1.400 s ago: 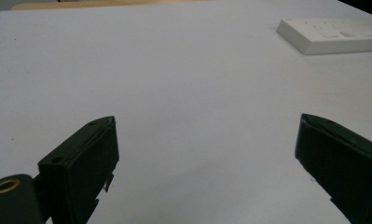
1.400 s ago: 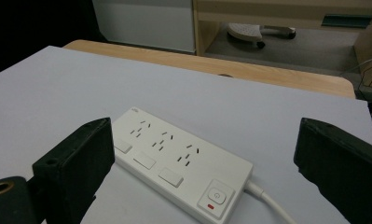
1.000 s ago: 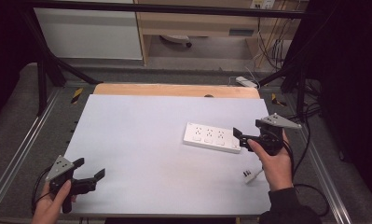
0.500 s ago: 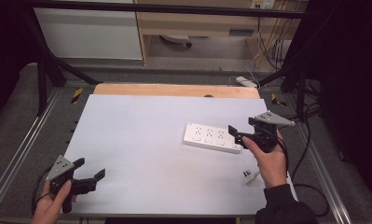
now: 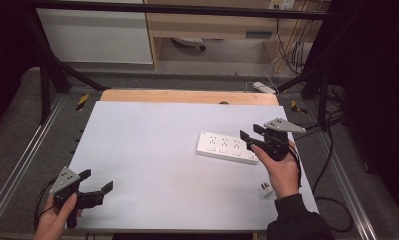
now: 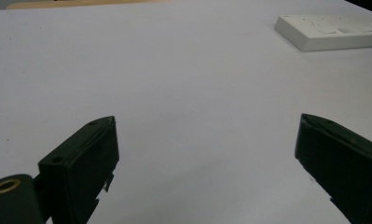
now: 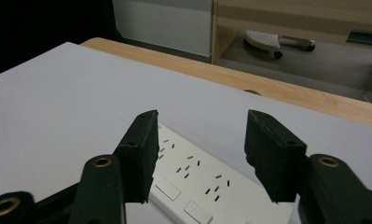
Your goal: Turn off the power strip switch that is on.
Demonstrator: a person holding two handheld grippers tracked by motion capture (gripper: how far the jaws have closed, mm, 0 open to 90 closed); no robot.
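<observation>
One power strip [image 5: 226, 147] lies flat, right of table centre, long axis running left-right; right gripper [image 5: 250, 136] hovers above its right end, jaws half-spread and just been closing, nothing pinched; left gripper [image 5: 96, 183] well apart, jaws spread wide.

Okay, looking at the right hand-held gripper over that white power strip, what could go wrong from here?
The right hand-held gripper hovers above the power strip's right end, jaws just narrowing with nothing between them; gripped there, the strip might tip or swing. The small plug lies beside the person's wrist and could get knocked off the table.
</observation>
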